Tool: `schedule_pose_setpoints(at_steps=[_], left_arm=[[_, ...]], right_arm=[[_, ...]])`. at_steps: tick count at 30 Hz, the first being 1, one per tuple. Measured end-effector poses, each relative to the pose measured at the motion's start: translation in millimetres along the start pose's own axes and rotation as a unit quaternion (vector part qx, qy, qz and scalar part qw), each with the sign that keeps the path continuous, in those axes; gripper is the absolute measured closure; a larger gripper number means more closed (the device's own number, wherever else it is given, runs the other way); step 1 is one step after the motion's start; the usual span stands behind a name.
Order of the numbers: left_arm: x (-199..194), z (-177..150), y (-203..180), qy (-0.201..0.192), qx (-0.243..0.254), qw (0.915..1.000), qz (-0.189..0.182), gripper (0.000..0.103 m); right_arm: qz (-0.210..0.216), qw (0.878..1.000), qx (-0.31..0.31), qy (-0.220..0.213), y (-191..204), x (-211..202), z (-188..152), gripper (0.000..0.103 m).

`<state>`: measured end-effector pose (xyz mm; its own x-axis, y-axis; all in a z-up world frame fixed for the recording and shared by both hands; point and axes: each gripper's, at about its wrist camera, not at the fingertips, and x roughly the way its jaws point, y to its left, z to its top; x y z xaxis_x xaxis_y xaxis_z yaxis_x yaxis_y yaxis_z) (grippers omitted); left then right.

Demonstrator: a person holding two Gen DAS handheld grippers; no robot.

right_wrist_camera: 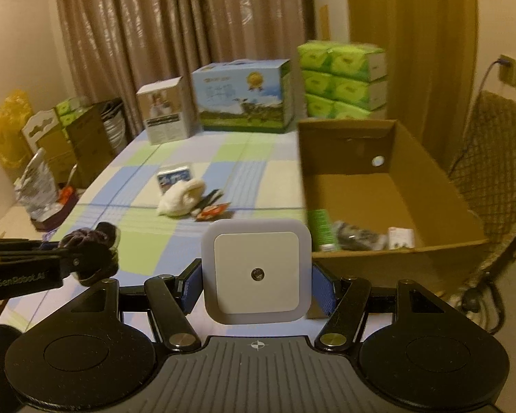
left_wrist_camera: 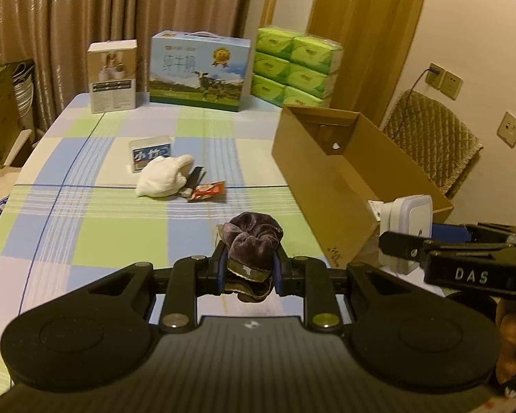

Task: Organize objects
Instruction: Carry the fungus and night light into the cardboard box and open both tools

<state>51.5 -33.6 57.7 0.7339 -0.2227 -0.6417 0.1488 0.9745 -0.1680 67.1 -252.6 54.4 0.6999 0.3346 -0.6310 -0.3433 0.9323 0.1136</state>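
Tongs on both sides are occupied: the left tongs (left_wrist_camera: 247,268) are closed on a dark purple velvet sock (left_wrist_camera: 253,241), held above the checked surface (left_wrist_camera: 86,206), and the right tongs (right_wrist_camera: 256,285) are clamped on a white square night light (right_wrist_camera: 256,270), held just in front of the cardboard box (right_wrist_camera: 378,189). Inside the box lie a green tube, something dark and a small white carton. Farther back on the surface sit a white sock (left_wrist_camera: 163,177), a red sachet (left_wrist_camera: 206,191) and a small tissue pack (left_wrist_camera: 150,153), close together.
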Motion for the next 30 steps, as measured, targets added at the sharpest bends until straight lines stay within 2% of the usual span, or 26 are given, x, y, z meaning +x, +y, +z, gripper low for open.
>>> schedule_pose_setpoints(at_steps=[9, 30], left_arm=[[10, 11, -31, 0.001, 0.021, 0.9994, -0.027, 0.083], [55, 41, -102, 0.012, 0.072, 0.9947, -0.072, 0.083]], right_arm=[[-0.036, 0.999, 0.025, -0.009, -38, -12, 6, 0.041], [-0.078, 0.995, 0.060, -0.032, -114, -24, 27, 0.041]])
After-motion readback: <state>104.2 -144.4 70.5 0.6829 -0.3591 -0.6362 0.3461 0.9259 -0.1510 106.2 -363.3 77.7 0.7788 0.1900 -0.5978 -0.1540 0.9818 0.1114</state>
